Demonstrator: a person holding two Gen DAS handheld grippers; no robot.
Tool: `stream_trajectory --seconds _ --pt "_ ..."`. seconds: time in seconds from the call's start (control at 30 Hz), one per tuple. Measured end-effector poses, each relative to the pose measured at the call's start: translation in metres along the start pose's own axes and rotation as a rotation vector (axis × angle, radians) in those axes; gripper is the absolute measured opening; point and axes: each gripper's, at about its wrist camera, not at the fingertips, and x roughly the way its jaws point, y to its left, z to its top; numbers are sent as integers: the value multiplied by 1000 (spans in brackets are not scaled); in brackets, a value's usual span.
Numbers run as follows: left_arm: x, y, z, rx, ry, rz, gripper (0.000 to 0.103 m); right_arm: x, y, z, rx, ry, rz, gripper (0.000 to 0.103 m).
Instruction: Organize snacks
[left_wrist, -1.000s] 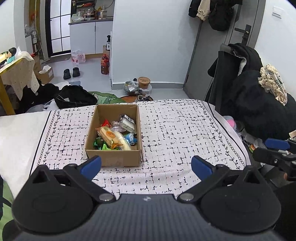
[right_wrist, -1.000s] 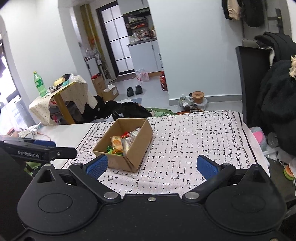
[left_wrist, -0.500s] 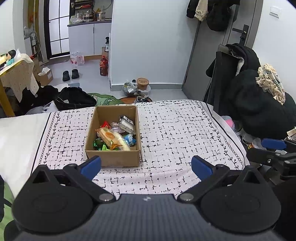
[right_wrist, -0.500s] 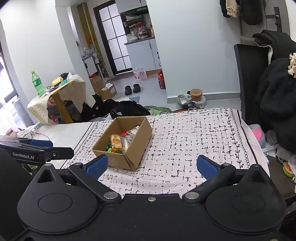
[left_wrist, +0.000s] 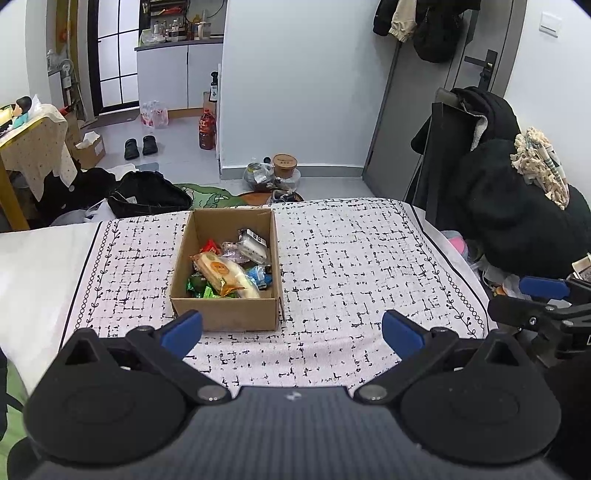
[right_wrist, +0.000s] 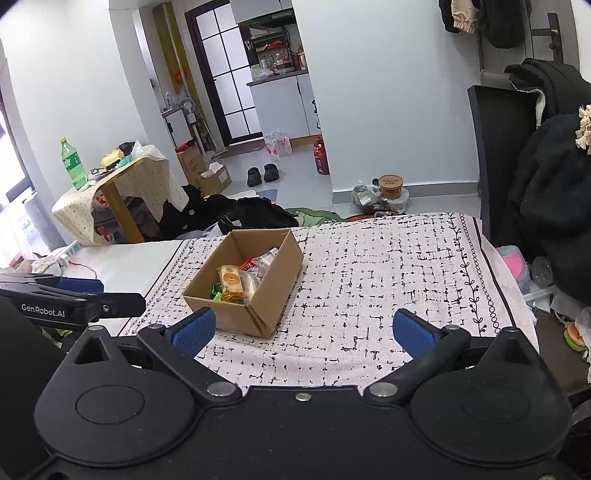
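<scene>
An open cardboard box (left_wrist: 224, 313) sits on the patterned bedspread (left_wrist: 351, 266), holding jumbled wrapped snacks (left_wrist: 229, 267)

lower snacks (left_wrist: 201, 286) buried, labels unreadable

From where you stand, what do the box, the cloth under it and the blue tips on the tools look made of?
Box: brown corrugated cardboard, matte, with folded flaps and raw edges. Cloth: soft woven fabric, likely cotton, pale with printed black dashes; it wrinkles near the edge. Blue tips: probably rubber or soft plastic, with a fine ribbed texture, on black plastic arms.
</scene>
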Motion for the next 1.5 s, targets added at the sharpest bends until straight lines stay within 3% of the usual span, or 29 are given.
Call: stream_trajectory --seconds 1.5 --pt "-2 6 -3 -2 4 -42 103 4 4 1 0 15 -18 103"
